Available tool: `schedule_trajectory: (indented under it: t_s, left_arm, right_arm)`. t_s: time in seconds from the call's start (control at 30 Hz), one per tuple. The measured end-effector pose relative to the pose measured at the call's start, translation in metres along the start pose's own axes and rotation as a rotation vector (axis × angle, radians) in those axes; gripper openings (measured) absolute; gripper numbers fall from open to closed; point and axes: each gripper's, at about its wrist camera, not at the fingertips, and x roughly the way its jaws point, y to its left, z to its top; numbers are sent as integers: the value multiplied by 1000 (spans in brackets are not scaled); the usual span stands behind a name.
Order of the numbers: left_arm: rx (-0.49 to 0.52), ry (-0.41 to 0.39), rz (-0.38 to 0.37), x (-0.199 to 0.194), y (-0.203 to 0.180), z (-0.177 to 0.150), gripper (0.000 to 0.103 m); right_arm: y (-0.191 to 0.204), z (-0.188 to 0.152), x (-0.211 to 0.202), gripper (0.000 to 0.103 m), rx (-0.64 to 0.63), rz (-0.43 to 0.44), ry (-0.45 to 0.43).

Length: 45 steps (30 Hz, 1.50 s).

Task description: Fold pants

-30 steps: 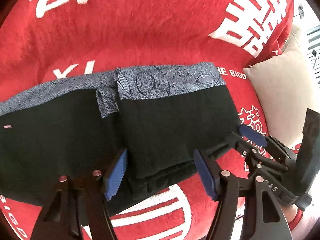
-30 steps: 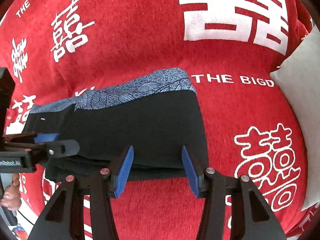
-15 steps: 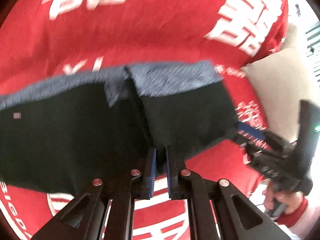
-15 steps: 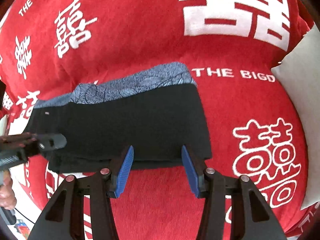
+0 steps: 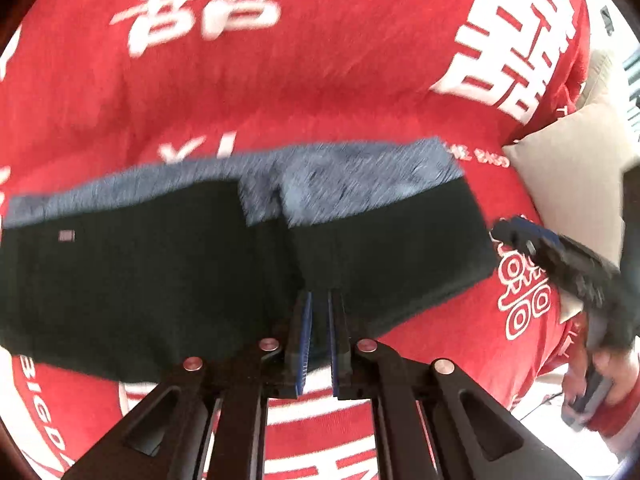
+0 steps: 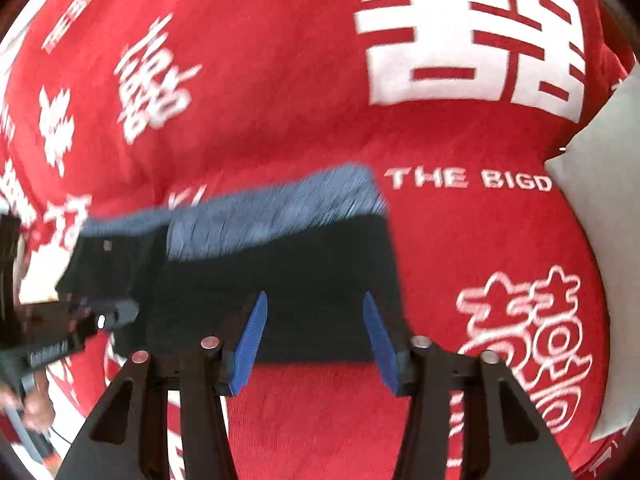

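1. The left gripper (image 5: pixel 319 304) is clamped tight on the near hem of the black pants (image 5: pixel 160 272), which lie folded on the red blanket (image 5: pixel 320 80).
2. The right gripper (image 6: pixel 312 312), jaws just narrowing, straddles the right hem without pinching; bare blanket stretches beyond, the pillow (image 6: pixel 604 240) further right.

bright daylight, fisheye-bent edges, motion blur across both views

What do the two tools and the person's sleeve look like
Both the left tool and the right tool are black angular frames with silver round bolts and ribbed blue pads. The sleeve at the wrist is red.
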Motion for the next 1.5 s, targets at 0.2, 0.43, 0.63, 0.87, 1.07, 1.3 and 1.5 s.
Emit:
schedule_trajectory:
  t_s: [0.2,0.43,0.63,0.87,1.07,1.3,1.5]
  left_arm:
    - [34,20,64,38,-24,20,7]
    - [14,50,119,67,-18,17,7]
    - [29,52,152,66,-27,22,8]
    - [25,15,162,55,-32,17,83]
    - [10,21,189,44,-30,10,83]
    - [-64,52,220,26,-3,-19,83]
    - [-187,80,250,15,23,-53,83]
  right_arm:
    - [-35,61,43,22,124,17,61]
    - [-20,70,103,21,35,-21,176]
    - [-14,69,96,22,26,-28,159]
    - [-12,50,68,22,2,-9,143]
    - [-14,27,41,25,20,3,142]
    - [8,-3,24,51,-14,31,163]
    - [27,-17,41,73,-152,-15,205]
